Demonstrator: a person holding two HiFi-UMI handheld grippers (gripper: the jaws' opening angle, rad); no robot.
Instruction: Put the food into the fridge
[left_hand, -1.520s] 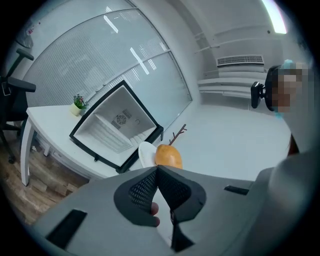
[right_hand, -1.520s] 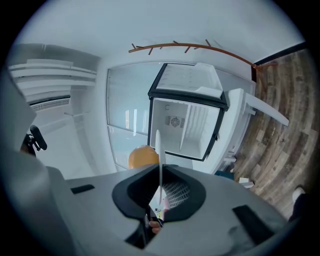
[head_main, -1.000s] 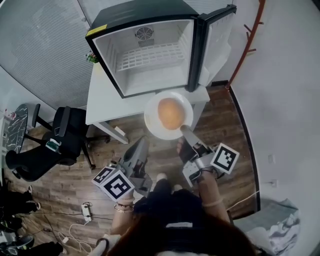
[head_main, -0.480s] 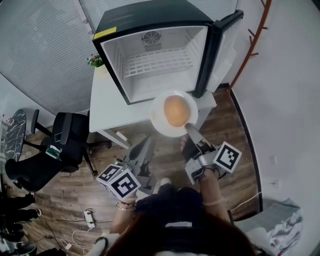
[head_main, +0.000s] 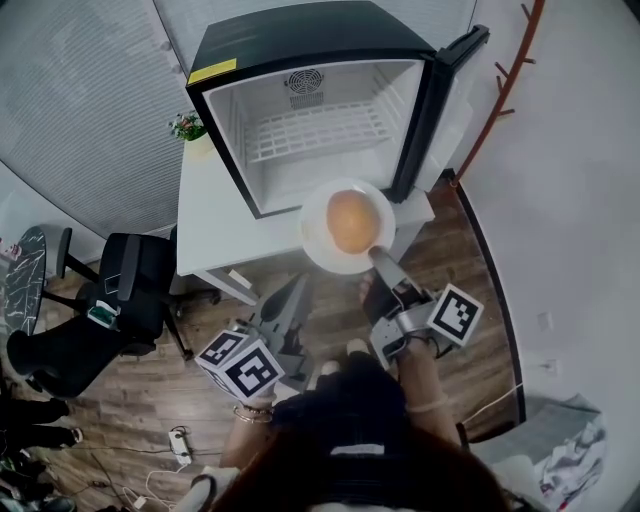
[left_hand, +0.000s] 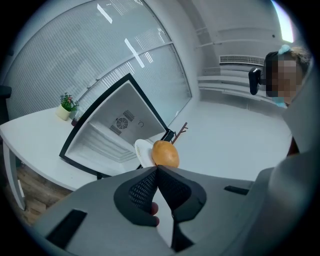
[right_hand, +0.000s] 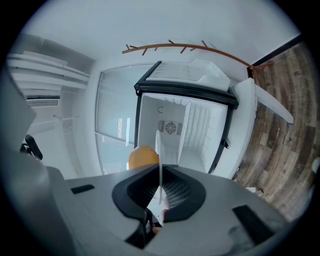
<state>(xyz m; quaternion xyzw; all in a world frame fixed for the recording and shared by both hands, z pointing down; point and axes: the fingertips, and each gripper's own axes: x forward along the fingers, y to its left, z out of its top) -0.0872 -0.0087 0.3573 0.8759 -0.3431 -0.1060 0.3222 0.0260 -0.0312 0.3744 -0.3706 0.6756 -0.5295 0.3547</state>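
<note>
Right gripper view — right gripper (right_hand: 160, 169) clamps plate (right_hand: 158, 142) bearing orange food (right_hand: 142, 157).

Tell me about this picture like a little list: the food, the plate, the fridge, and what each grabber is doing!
food: round, orange-brown, lying on the plate
plate: white, held by its rim in front of the fridge
fridge: stands on the white table, door open, wire shelf inside
right gripper: shut on the plate
left gripper: shut, holding nothing
</note>
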